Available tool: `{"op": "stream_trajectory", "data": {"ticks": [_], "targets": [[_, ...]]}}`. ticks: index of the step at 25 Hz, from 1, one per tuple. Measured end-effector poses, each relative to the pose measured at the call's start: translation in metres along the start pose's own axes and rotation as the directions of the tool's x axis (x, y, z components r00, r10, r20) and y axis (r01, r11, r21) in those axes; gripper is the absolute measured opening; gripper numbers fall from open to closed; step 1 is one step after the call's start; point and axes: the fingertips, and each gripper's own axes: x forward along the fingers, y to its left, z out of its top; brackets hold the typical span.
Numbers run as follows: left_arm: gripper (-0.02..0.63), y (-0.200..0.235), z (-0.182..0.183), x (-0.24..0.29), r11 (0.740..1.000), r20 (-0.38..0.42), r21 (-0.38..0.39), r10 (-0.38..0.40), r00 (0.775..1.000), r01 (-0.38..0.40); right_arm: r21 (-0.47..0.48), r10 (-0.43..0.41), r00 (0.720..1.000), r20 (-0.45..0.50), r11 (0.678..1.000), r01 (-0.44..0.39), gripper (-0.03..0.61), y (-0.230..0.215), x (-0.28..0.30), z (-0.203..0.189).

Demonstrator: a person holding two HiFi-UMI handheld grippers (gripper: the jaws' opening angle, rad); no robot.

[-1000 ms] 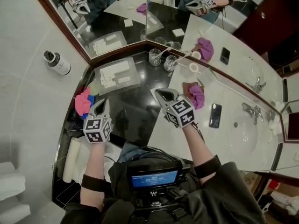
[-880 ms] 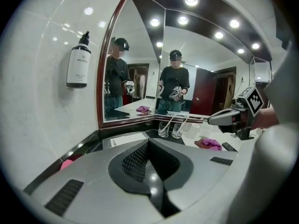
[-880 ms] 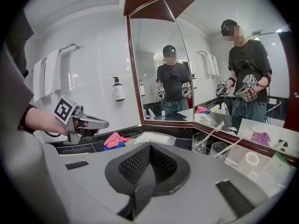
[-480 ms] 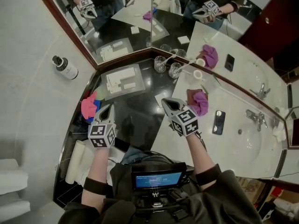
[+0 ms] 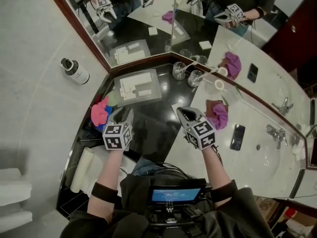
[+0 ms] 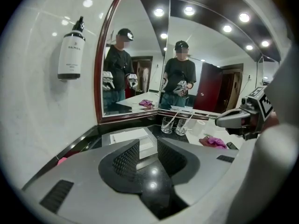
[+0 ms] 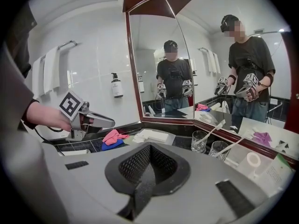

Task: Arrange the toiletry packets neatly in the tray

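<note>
**Head view**
- My left gripper [image 5: 125, 115]: over the black counter [image 5: 148, 117], pointing toward 12 o'clock.
- My right gripper [image 5: 184, 114]: at 3 o'clock of the left one and well apart from it, where the black counter meets the white one.
- Tray [image 5: 155, 81]: in the mirror corner, at 12 o'clock of my left gripper and apart from it.
- Packets [image 5: 133, 84]: white, lying inside the tray.
- Pink cloth [image 5: 100, 111]: just beside my left gripper, at 9 o'clock.
- Glasses [image 5: 179, 71]: two, at 3 o'clock of the tray.

**Left gripper view**
- Jaws: a narrow gap that has just been opening, with nothing between the pads.
- Tray [image 6: 122, 135]: ahead at 12 o'clock, past the jaw tips and untouched; its packets show through the gap.
- Right gripper [image 6: 236, 118]: off at 3 o'clock.

**Right gripper view**
- Jaws: pressed together, holding nothing.
- Tray [image 7: 156, 135]: at 12 o'clock, beyond the tips.
- Left gripper [image 7: 100, 121]: at 10 o'clock, above the pink cloth [image 7: 112, 136].
</note>
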Motion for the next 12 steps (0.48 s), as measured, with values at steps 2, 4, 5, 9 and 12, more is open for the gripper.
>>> {"op": "stream_trajectory", "data": {"ticks": [2, 4, 5, 9, 12], "targets": [[0.164, 0.005, 0.000, 0.016, 1.000, -0.034, -0.016, 0.000, 0.999, -0.001, -0.014, -0.003, 1.000, -0.014, 1.000, 0.003, 0.003, -0.002, 0.007, 0.001], [0.201, 0.014, 0.002, 0.035, 0.999, -0.066, -0.035, 0.002, 0.998, -0.005, -0.020, 0.003, 1.000, -0.027, 1.000, -0.003, 0.003, -0.003, 0.015, 0.003], [0.220, 0.019, 0.003, 0.045, 0.999, -0.080, -0.046, 0.007, 0.997, -0.011, -0.021, 0.005, 0.999, -0.033, 1.000, -0.006, 0.003, -0.005, 0.019, 0.001], [0.307, 0.038, 0.011, 0.085, 0.995, -0.121, -0.089, 0.025, 0.992, -0.036, -0.002, 0.021, 0.999, -0.049, 1.000, -0.021, 0.003, -0.014, 0.035, -0.002], [0.324, 0.052, 0.014, 0.112, 0.991, -0.157, -0.124, 0.027, 0.987, -0.047, 0.005, 0.038, 0.997, -0.063, 0.999, -0.037, 0.003, -0.022, 0.050, -0.005]]}}
